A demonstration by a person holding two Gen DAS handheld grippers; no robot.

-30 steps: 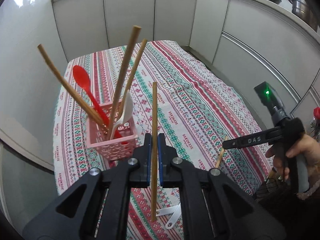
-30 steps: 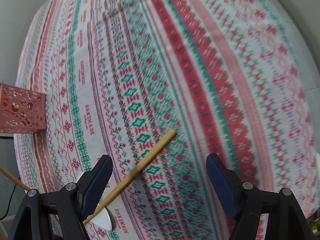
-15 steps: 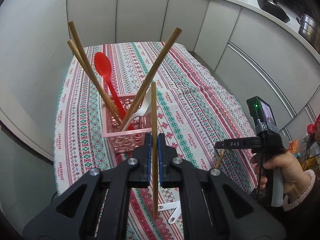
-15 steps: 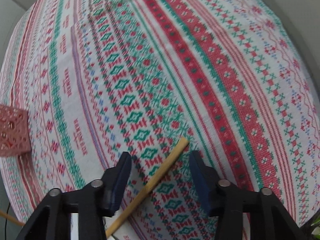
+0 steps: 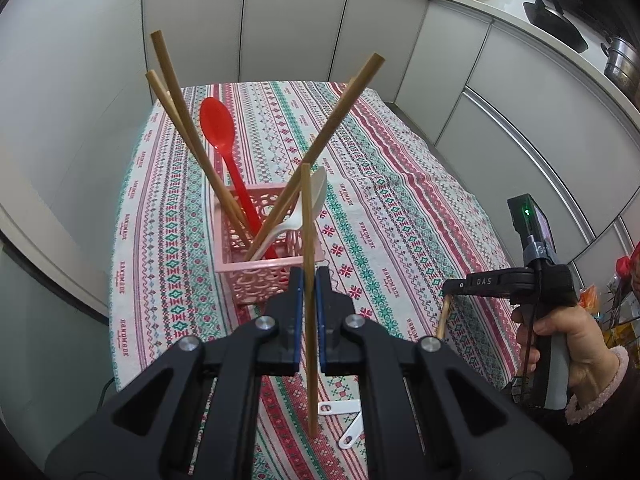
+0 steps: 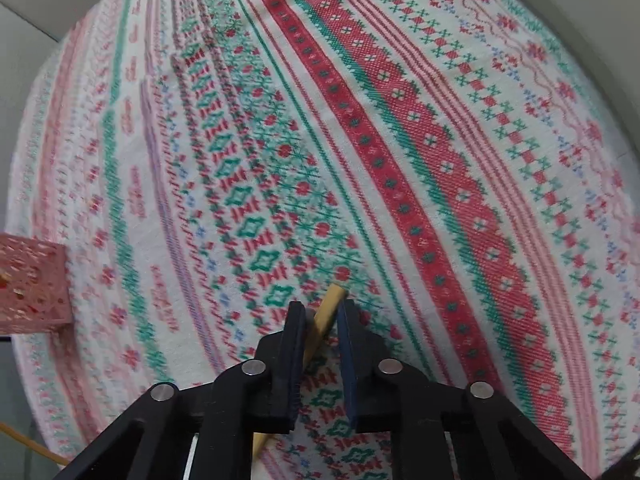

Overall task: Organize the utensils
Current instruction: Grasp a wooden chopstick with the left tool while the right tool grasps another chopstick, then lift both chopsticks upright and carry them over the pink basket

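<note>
My left gripper (image 5: pixel 307 280) is shut on a wooden chopstick (image 5: pixel 307 216), held upright just in front of the pink perforated basket (image 5: pixel 264 280). The basket holds three wooden chopsticks (image 5: pixel 188 136), a red spoon (image 5: pixel 218 128) and a white spoon (image 5: pixel 304 208). My right gripper (image 6: pixel 322 312) has its jaws closed around another wooden chopstick (image 6: pixel 328 308) that lies slanted on the patterned tablecloth (image 6: pixel 400 160). In the left wrist view the right gripper (image 5: pixel 450 286) is at the table's right edge, with that chopstick (image 5: pixel 442 318) below it.
Two white spoon handles (image 5: pixel 344 416) lie on the cloth near the front edge. The pink basket's corner (image 6: pixel 32 284) shows at the left of the right wrist view. White cabinets (image 5: pixel 280 20) surround the table; pans (image 5: pixel 560 24) sit on the counter.
My left gripper has risen and come closer over the basket with its chopstick. My right gripper has closed from wide open onto the chopstick lying on the cloth.
</note>
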